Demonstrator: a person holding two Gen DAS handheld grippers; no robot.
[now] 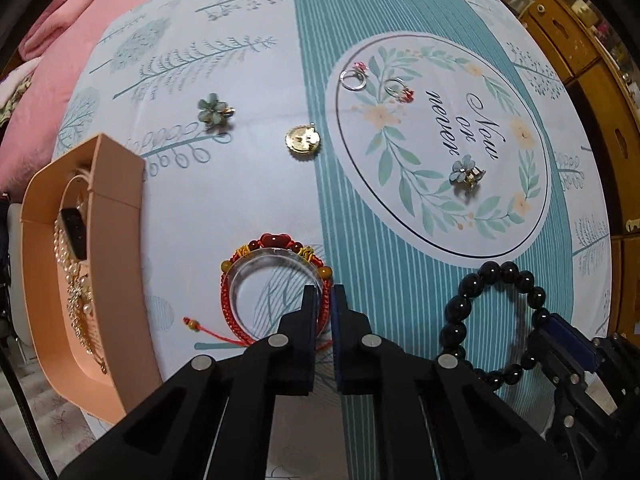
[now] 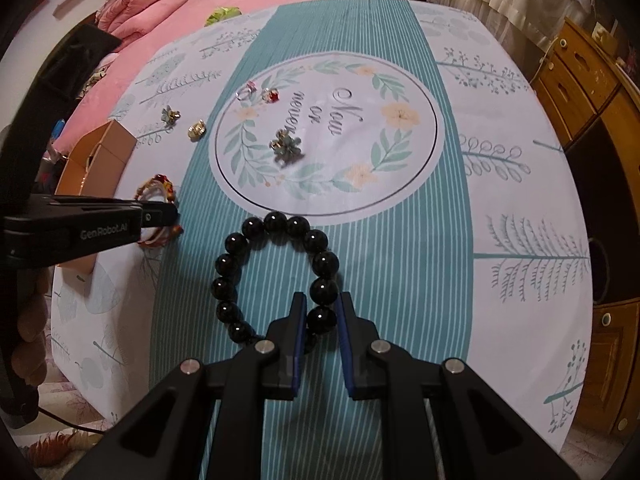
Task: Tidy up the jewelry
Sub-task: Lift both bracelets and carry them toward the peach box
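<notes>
The left claw [image 1: 323,294] pinches the red braided bracelet [image 1: 256,264] at its four-o'clock rim, while the right claw [image 2: 322,305] grips a glossy black bead bracelet [image 2: 272,272].

My black bead bracelet [image 2: 276,276] lies on teal-and-white stripes of the tablecloth [image 2: 500,208]; at ten o'clock a red braided bracelet [image 1: 276,280] with amber beads, beside a peach box [image 1: 116,240].

Two rings lie on the cloth, one with a pink stone [image 1: 353,78] and one with a red stone [image 1: 400,90]. There are two flower clips [image 1: 213,109] [image 1: 467,175], one gold round pendant [image 1: 303,141], one red cord bracelet [image 1: 276,268], one clear bangle [image 1: 256,268], one black bead bracelet [image 1: 492,320], and one peach box [image 1: 120,184].
</notes>
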